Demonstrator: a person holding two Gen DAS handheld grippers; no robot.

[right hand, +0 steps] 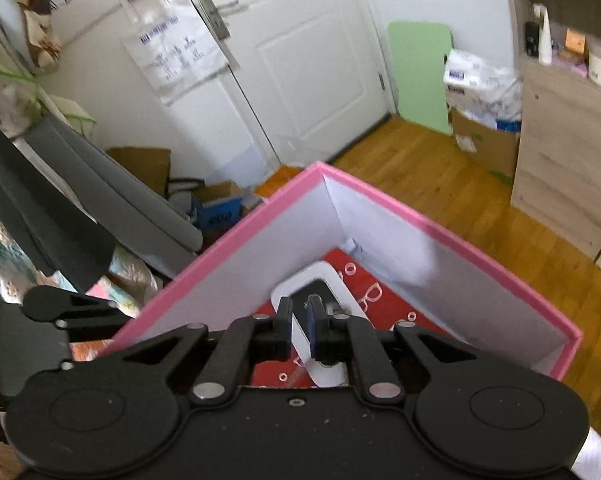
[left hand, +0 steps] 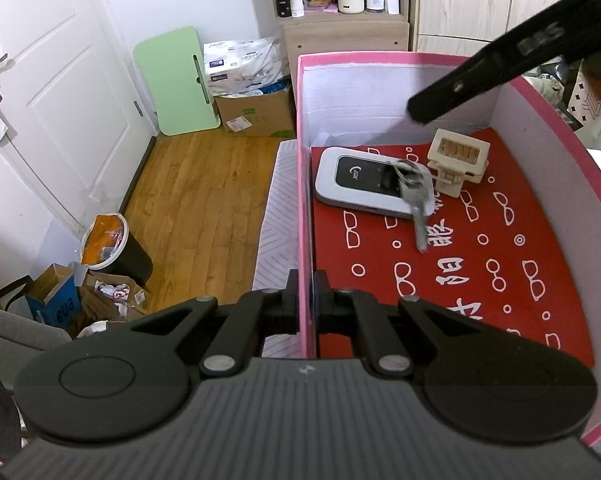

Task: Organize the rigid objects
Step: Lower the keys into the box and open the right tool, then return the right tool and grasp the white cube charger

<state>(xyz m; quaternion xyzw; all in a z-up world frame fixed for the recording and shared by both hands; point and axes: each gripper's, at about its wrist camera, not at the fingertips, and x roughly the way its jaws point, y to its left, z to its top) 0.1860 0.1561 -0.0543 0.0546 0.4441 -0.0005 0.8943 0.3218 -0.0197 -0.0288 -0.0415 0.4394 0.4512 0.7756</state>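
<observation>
A pink box (left hand: 305, 184) with white inner walls and a red patterned floor holds a white and black pocket router (left hand: 364, 182), a silver key (left hand: 416, 204) lying partly on it, and a beige plastic part (left hand: 458, 158). My left gripper (left hand: 307, 300) is shut on the box's left wall. My right gripper (right hand: 299, 322) hovers inside the box above the router (right hand: 328, 280), its jaws slightly apart and empty. Its finger also shows in the left wrist view (left hand: 460, 88).
The box (right hand: 440, 232) sits on a patterned cloth (left hand: 276, 220). Around it are a wooden floor (left hand: 204, 200), a white door (left hand: 40, 92), a bin (left hand: 112, 248), cardboard boxes (left hand: 256, 114), a green board (left hand: 180, 80) and a shelf unit (left hand: 344, 36).
</observation>
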